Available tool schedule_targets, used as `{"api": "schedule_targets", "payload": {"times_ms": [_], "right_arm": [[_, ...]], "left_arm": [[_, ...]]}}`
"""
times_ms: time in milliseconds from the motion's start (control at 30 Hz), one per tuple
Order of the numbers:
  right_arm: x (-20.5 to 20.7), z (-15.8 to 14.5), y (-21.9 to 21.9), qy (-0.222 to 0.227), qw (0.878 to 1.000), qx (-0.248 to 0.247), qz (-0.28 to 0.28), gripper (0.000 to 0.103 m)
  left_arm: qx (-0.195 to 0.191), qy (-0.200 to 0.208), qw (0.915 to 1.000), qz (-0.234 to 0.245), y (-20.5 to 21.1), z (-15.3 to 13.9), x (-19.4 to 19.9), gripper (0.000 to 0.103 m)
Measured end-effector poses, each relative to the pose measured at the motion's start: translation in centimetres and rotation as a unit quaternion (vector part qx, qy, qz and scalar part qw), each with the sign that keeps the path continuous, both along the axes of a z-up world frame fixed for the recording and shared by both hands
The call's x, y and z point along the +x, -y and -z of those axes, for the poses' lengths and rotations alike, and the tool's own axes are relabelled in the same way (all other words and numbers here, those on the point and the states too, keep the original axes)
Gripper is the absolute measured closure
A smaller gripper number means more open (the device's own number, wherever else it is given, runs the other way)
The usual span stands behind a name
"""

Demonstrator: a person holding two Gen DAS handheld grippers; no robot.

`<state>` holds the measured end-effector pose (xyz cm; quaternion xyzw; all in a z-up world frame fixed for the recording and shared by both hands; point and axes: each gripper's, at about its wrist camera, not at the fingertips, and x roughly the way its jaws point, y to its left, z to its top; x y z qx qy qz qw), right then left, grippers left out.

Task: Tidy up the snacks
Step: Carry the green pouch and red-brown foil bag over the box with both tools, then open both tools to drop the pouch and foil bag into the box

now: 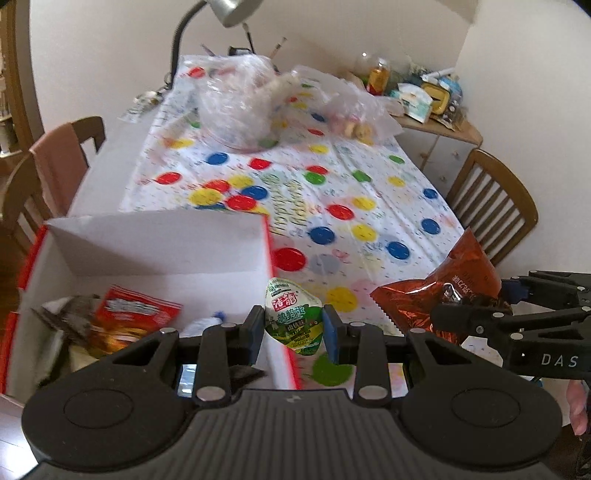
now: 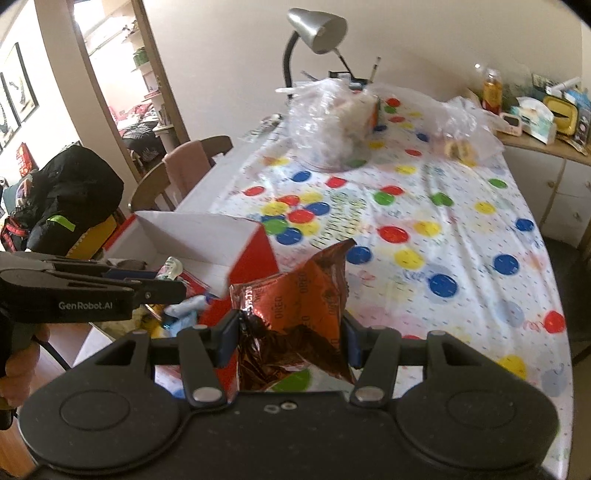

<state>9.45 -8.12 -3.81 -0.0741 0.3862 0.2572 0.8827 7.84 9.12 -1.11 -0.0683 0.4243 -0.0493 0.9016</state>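
Note:
My left gripper [image 1: 294, 328] is shut on a small green-and-white snack cup [image 1: 293, 315], held above the right wall of the red box with white inside [image 1: 162, 243]. In the box lie a red packet [image 1: 135, 308] and other snacks. My right gripper [image 2: 290, 339] is shut on a crumpled copper-brown Oreo bag [image 2: 306, 302], held over the table just right of the box [image 2: 199, 229]. That bag [image 1: 439, 291] and the right gripper [image 1: 458, 295] appear at the right of the left wrist view. The left gripper [image 2: 166, 273] with the cup [image 2: 171, 266] hovers over the box.
A dotted tablecloth [image 2: 424, 221] covers the table. Clear plastic bags [image 2: 328, 122] with food lie at the far end near a desk lamp [image 2: 317, 26]. Wooden chairs [image 1: 491, 206] stand on both sides. A cluttered sideboard [image 2: 535, 114] is at the back right.

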Motion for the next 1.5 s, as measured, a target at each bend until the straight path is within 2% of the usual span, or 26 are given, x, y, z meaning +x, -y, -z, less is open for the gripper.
{"api": "schedule_targets", "payload": {"times_ms": [367, 867, 1200, 1400, 1500], "right_arm": [[0.3, 1.0, -7.8, 0.006, 1.000, -0.008, -0.024, 0.049], [3.8, 5.3, -16.3, -0.017, 0.998, -0.051, -0.039, 0.048], [7.2, 8.9, -18.8, -0.042, 0.996, -0.075, -0.026, 0.048], [7.6, 10.5, -19.2, -0.057, 0.994, -0.090, -0.028, 0.048], [7.4, 10.8, -19.5, -0.049, 0.993, -0.103, -0.031, 0.046]], "left_arm": [[0.013, 0.005, 0.9993, -0.034, -7.9, -0.5, -1.1, 0.071], [0.033, -0.031, 0.9951, -0.088, -16.2, 2.7, -0.7, 0.071], [0.037, -0.062, 0.9944, -0.077, -17.4, 5.3, 1.5, 0.071], [0.038, -0.078, 0.9945, -0.059, -16.7, 6.7, 2.3, 0.071], [0.039, -0.086, 0.9941, -0.053, -16.3, 7.4, 2.6, 0.071]]}}
